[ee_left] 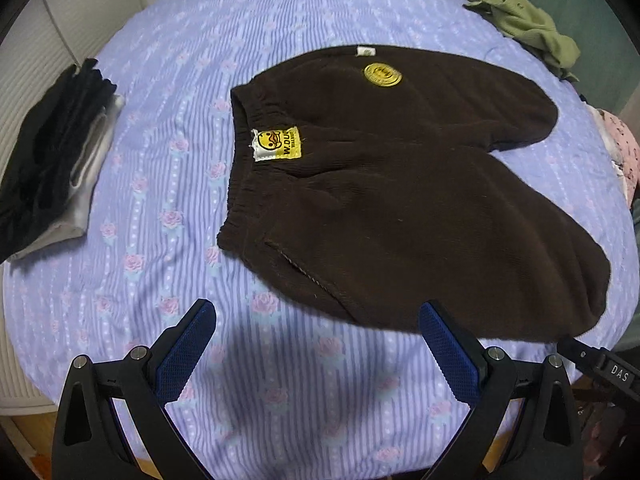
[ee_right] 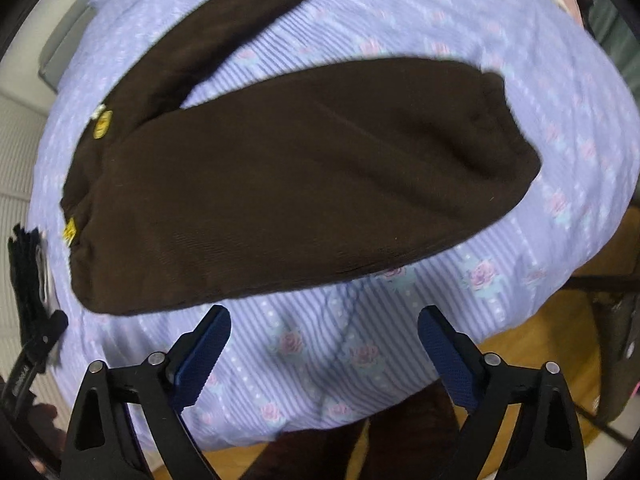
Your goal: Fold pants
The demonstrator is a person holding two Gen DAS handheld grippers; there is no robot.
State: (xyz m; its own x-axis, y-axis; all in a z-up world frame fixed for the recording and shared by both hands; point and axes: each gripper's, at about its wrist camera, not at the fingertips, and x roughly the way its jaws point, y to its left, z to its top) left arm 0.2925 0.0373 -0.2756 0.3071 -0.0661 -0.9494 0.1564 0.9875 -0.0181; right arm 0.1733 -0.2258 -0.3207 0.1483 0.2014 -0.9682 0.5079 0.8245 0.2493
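Dark brown fleece pants [ee_left: 400,196] lie flat on a lilac flowered sheet [ee_left: 168,80], waistband to the left with a yellow label [ee_left: 276,144], both legs spread to the right. My left gripper [ee_left: 316,320] is open and empty, just in front of the near hip edge. In the right wrist view the pants [ee_right: 304,184] show with the near leg across the middle and the far leg running up left. My right gripper [ee_right: 324,324] is open and empty, just short of the near leg's lower edge.
A folded black and grey pile [ee_left: 56,160] lies at the sheet's left edge. A green garment [ee_left: 524,24] sits at the far right, pink fabric [ee_left: 624,148] at the right edge. The sheet's front edge drops to a wooden floor [ee_right: 532,328].
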